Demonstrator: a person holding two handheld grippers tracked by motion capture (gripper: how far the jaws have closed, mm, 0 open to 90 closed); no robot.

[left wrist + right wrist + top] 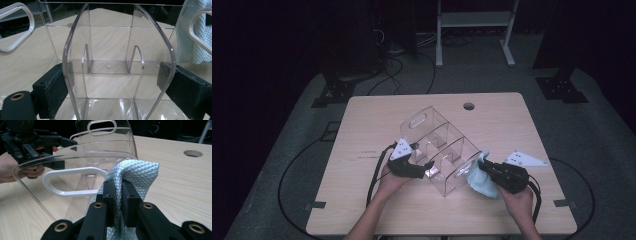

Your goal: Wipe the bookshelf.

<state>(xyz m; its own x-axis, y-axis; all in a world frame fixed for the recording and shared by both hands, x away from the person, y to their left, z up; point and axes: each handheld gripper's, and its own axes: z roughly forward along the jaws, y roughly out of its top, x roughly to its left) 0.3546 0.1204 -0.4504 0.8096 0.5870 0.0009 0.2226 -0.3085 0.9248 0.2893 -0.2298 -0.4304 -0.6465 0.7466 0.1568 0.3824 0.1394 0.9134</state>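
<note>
A clear plastic organizer [439,145] with dividers and handle slots lies slanted on the wooden table [377,115]. My left gripper [427,167] holds its near left side. In the left gripper view the two black pads [53,87] sit against both edges of a curved clear wall [112,50], so the left gripper [117,82] is shut on the organizer. My right gripper [484,170] is shut on a light blue cloth [479,182] at the organizer's near right end. In the right gripper view the cloth [140,172] folds over the closed right gripper [118,192], beside a white-rimmed handle slot [75,181].
A round cable hole [469,106] sits near the table's far edge. Black cables trail from both grippers over the front edge [377,175]. A white frame [474,20] and dark stands are on the floor beyond the table.
</note>
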